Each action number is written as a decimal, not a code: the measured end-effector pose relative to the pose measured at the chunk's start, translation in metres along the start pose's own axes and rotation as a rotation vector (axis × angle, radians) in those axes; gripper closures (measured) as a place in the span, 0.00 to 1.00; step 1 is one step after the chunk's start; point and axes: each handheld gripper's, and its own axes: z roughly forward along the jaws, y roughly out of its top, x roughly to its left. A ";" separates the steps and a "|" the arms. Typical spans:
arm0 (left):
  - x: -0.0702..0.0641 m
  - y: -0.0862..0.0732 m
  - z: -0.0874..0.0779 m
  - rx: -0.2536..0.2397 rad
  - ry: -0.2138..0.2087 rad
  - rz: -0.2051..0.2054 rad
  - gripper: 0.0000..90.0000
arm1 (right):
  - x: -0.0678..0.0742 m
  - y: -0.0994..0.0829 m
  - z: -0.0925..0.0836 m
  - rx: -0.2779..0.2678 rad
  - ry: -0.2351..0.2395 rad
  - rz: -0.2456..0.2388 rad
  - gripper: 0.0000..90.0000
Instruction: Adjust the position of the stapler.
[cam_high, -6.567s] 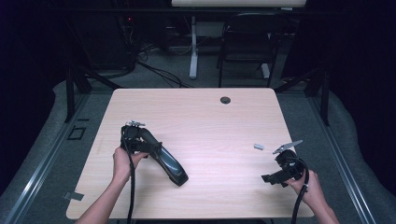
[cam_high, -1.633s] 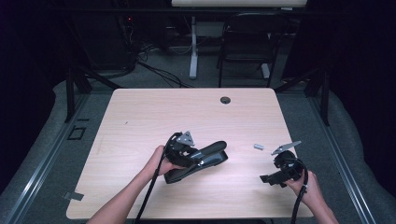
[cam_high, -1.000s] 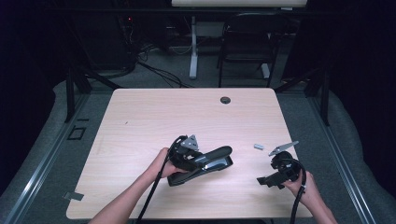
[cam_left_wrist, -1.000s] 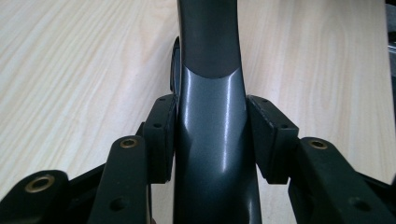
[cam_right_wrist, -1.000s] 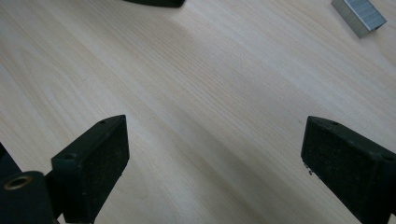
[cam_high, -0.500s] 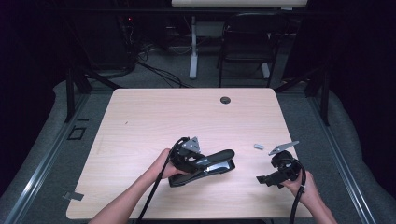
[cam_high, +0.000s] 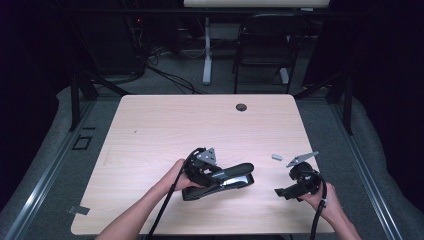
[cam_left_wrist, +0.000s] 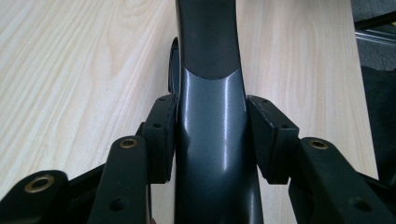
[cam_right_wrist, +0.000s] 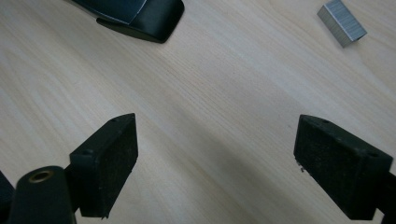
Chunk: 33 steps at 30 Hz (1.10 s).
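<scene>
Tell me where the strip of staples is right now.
In the high view the strip of staples lies loose on the table's right side, between the stapler's tip and the right claw, touching neither.

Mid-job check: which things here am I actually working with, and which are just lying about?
In play:
- stapler, clamped in the left gripper
- block of staples on the table, near the open right gripper; likely the refill

Lying about:
- grommet at the table's far edge
- chair and cables on the floor beyond
</scene>
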 end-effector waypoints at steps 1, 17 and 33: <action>-0.001 0.001 0.001 0.002 -0.011 0.001 0.62 | 0.003 0.001 -0.001 -0.005 -0.017 -0.019 0.18; -0.008 0.007 -0.007 -0.005 0.031 -0.073 0.33 | 0.021 0.009 -0.011 -0.073 0.036 -0.139 0.13; -0.022 -0.025 -0.045 -0.020 0.112 -0.165 0.00 | 0.033 0.047 -0.005 -0.149 0.092 -0.166 0.08</action>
